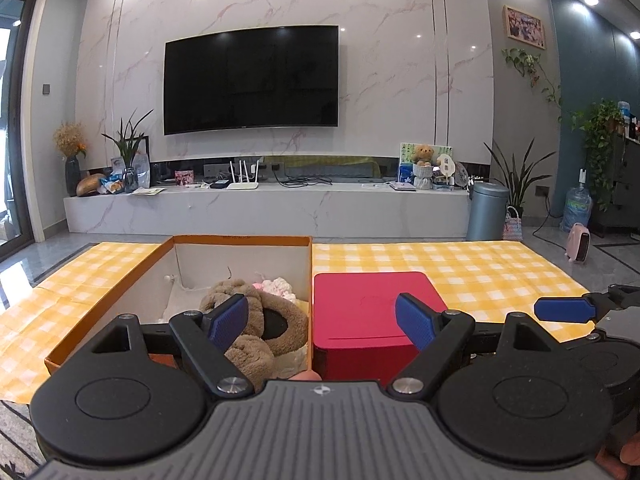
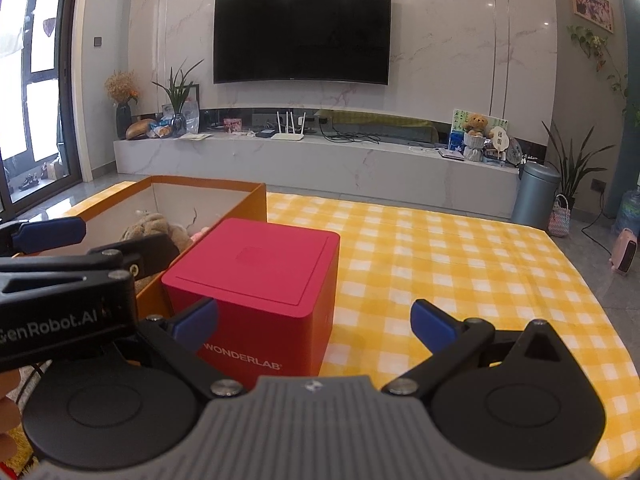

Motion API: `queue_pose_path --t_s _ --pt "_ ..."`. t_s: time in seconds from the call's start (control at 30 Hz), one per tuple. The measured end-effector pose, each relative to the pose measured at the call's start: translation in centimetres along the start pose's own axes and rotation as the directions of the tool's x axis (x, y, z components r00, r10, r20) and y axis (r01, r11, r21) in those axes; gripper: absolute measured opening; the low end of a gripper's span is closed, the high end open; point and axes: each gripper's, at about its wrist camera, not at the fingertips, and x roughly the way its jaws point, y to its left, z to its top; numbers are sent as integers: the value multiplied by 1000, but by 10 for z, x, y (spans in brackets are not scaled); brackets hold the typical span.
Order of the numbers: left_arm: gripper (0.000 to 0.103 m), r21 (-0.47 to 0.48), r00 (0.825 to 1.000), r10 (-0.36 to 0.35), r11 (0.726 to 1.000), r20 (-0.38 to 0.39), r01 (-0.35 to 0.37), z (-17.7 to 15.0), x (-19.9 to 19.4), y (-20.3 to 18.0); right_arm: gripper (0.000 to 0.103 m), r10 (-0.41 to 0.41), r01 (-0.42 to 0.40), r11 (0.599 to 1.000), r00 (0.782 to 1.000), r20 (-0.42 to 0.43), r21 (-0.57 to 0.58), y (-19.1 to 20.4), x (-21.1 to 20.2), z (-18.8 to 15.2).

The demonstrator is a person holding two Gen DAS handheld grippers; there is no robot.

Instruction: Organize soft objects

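On the yellow-and-white checked cloth [image 2: 440, 264], an open orange cardboard box with a white inside [image 1: 240, 242] holds brown fluffy plush items [image 1: 256, 320] and a pink-and-white soft piece [image 1: 276, 286]. A red cube-shaped box marked WONDERLAB [image 2: 256, 276] stands just right of it. The left gripper [image 1: 322, 320] and right gripper [image 2: 316, 322] both hover near, fingers spread, holding nothing.

A yellow checked cloth [image 2: 440, 264] carries an orange box [image 1: 240, 242] touching a red box [image 2: 256, 276].
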Motion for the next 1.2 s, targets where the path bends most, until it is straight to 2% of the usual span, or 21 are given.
queue_pose_path --t_s 1.2 --pt "98 -20 998 2 1000 -57 -3 -5 5 0 100 -21 21 999 1000 -11 -28 2 2 -1"
